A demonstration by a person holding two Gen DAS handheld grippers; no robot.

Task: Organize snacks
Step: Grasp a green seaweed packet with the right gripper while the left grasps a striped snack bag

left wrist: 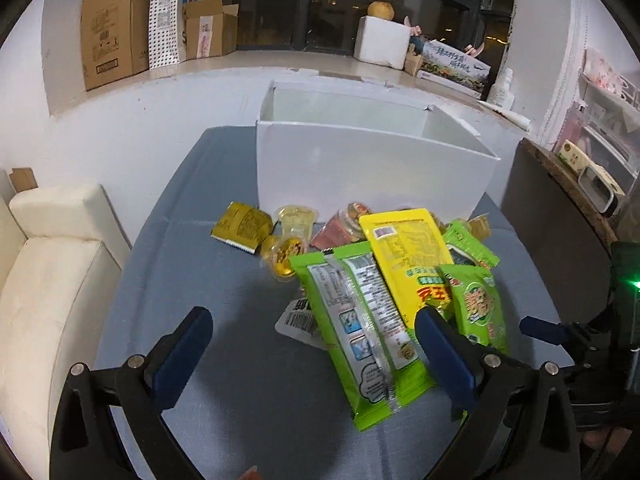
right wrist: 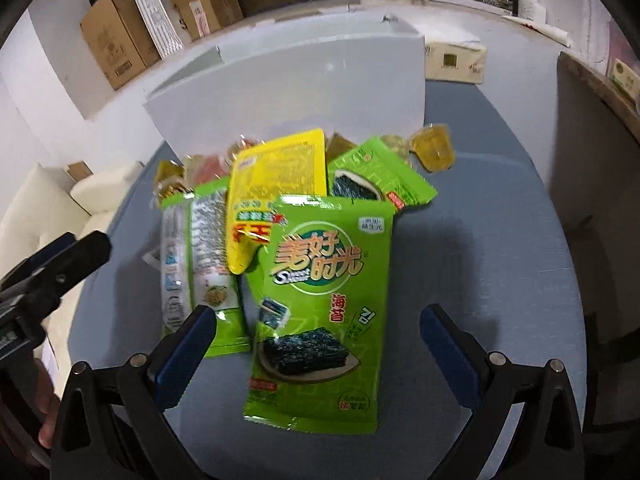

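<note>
A heap of snacks lies on the blue tablecloth [left wrist: 224,400] in front of a white open box [left wrist: 360,160]. My left gripper [left wrist: 316,336] is open, with a long green packet [left wrist: 360,336] lying back-side up between its fingers. A yellow packet [left wrist: 404,252] overlaps it, and jelly cups [left wrist: 286,258] sit to the left. My right gripper [right wrist: 320,340] is open around a green seaweed packet [right wrist: 320,304] that lies face up. Behind it lie the yellow packet [right wrist: 276,184], a second seaweed packet [right wrist: 376,180] and a jelly cup [right wrist: 436,148].
A cream sofa [left wrist: 48,280] stands left of the table. Cardboard boxes [left wrist: 116,28] and a white foam box [left wrist: 382,42] sit on the window ledge. A dark chair back [left wrist: 560,232] rises at the right. A tissue pack [right wrist: 456,60] lies behind the white box [right wrist: 300,80].
</note>
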